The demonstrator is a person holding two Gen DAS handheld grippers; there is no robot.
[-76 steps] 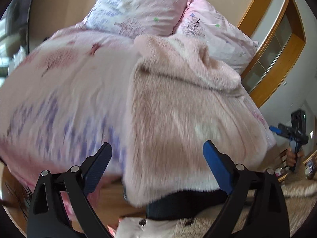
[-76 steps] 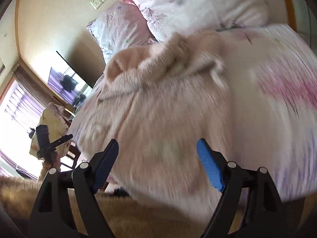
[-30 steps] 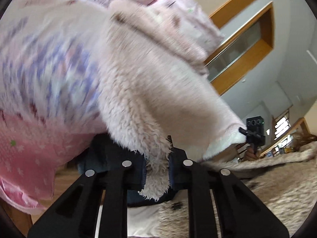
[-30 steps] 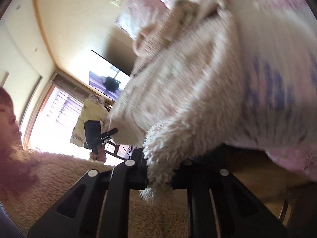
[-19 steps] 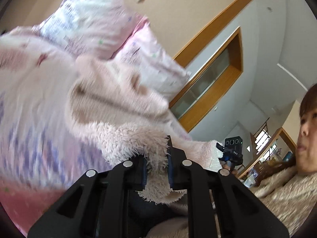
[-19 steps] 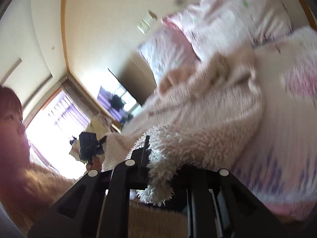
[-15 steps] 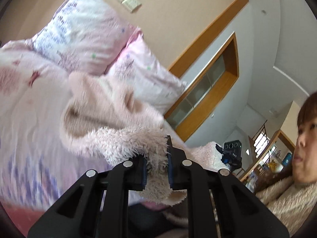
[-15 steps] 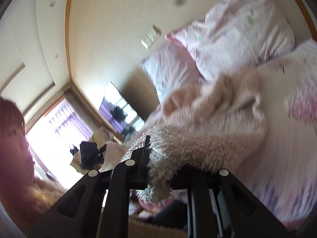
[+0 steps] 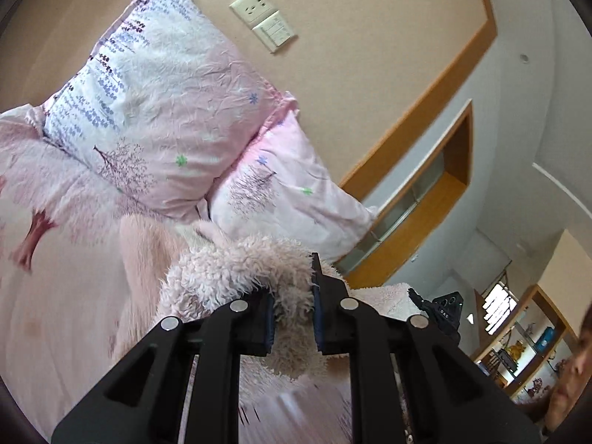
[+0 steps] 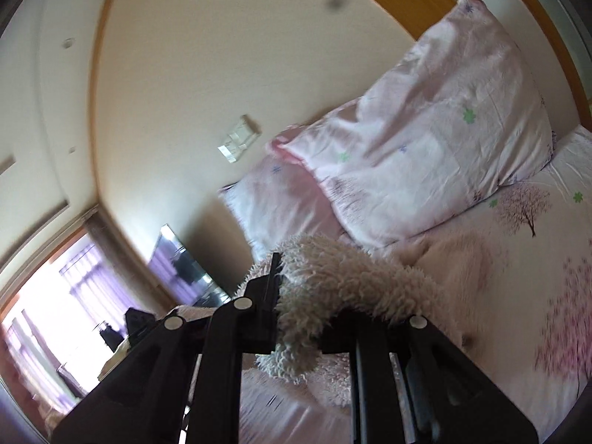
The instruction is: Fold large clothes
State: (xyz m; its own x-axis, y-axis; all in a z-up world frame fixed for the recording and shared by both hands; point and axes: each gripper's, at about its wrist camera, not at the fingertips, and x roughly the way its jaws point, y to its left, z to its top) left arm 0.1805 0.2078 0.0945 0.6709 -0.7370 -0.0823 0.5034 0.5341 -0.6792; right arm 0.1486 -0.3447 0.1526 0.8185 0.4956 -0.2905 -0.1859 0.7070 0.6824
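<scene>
A large fluffy pale pink fleece garment (image 9: 225, 273) lies on the bed with its hem lifted. My left gripper (image 9: 293, 314) is shut on one corner of the hem, held above the bed. My right gripper (image 10: 298, 318) is shut on the other corner of the same fleece garment (image 10: 344, 270). The right gripper (image 9: 442, 312) also shows at the far right of the left wrist view. The garment's upper part (image 10: 458, 259) rests flat near the pillows. The fleece hides the right gripper's right pad.
Two pink floral pillows (image 9: 155, 111) (image 9: 285, 199) lean against the beige wall at the head of the bed. A pink floral duvet (image 9: 48, 277) covers the bed. A wall socket (image 9: 264, 18) is above. A person's face (image 9: 569, 373) is at the right edge. A window (image 10: 40, 325) is at the left.
Both grippers closed on the garment's hem corners at the bed's foot, then lifted them and carried them up toward the pillows. The hem now sits over the garment's upper half.
</scene>
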